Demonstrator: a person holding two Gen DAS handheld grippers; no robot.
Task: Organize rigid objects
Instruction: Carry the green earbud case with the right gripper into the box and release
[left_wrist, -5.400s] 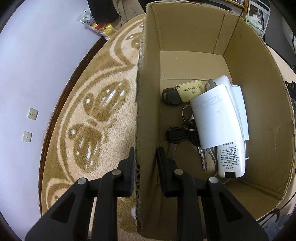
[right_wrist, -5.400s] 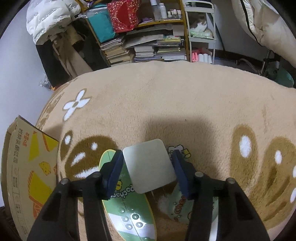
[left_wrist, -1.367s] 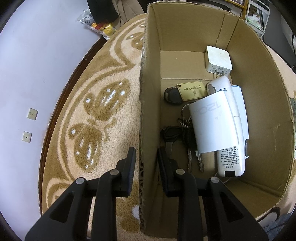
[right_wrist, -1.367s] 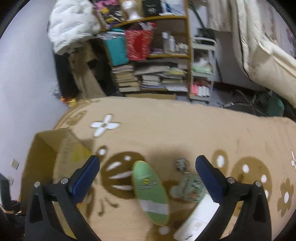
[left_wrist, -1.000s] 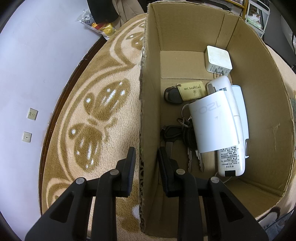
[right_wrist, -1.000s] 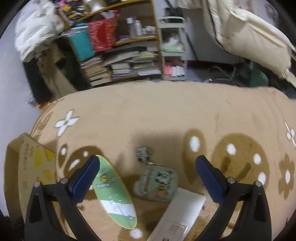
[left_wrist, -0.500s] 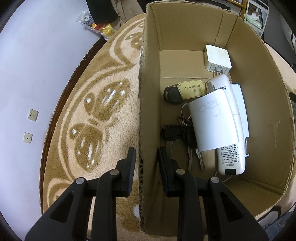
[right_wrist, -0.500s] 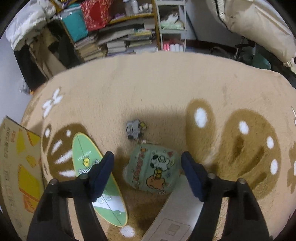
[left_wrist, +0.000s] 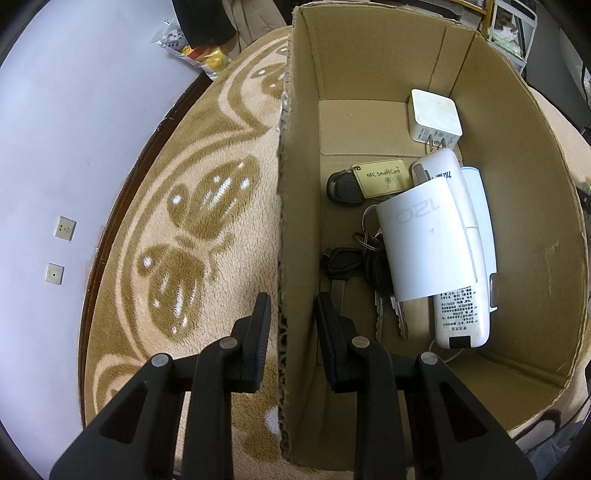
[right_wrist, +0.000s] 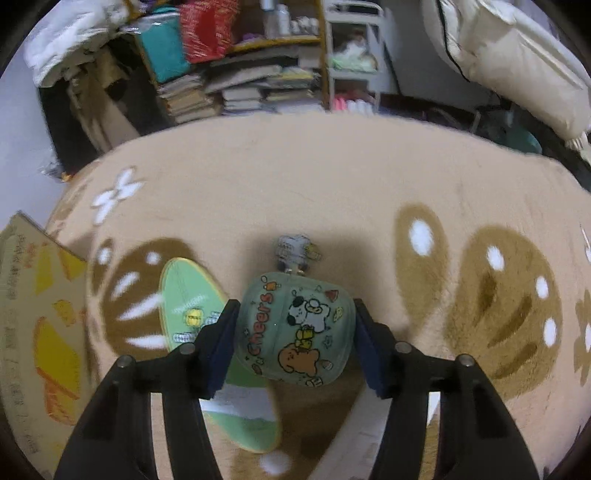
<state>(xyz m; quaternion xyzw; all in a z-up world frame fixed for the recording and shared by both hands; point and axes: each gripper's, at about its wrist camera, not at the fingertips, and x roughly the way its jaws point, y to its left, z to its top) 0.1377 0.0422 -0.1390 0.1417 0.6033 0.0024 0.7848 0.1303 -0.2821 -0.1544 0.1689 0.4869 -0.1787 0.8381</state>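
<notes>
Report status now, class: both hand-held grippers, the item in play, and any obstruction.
Left hand-held gripper clamped on cardboard box wall. Right hand-held gripper shut on green cartoon case. Green oval board beside it on carpet; nothing blocking.

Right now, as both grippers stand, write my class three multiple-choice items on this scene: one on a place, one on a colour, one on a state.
1. Where does the white charger cube lie?
A. On the carpet
B. In the cardboard box's far corner
C. On the shelf

2. What colour is the cartoon case between the right gripper's fingers?
A. Green
B. Red
C. Black

3. What is the left gripper doing?
A. Hanging in the air
B. Holding keys
C. Straddling the box's side wall

Answers: 1 B, it lies against the far wall, beyond the gold card. 2 A, pale green with printed animals. 3 C, one finger is outside the wall and one inside.
</notes>
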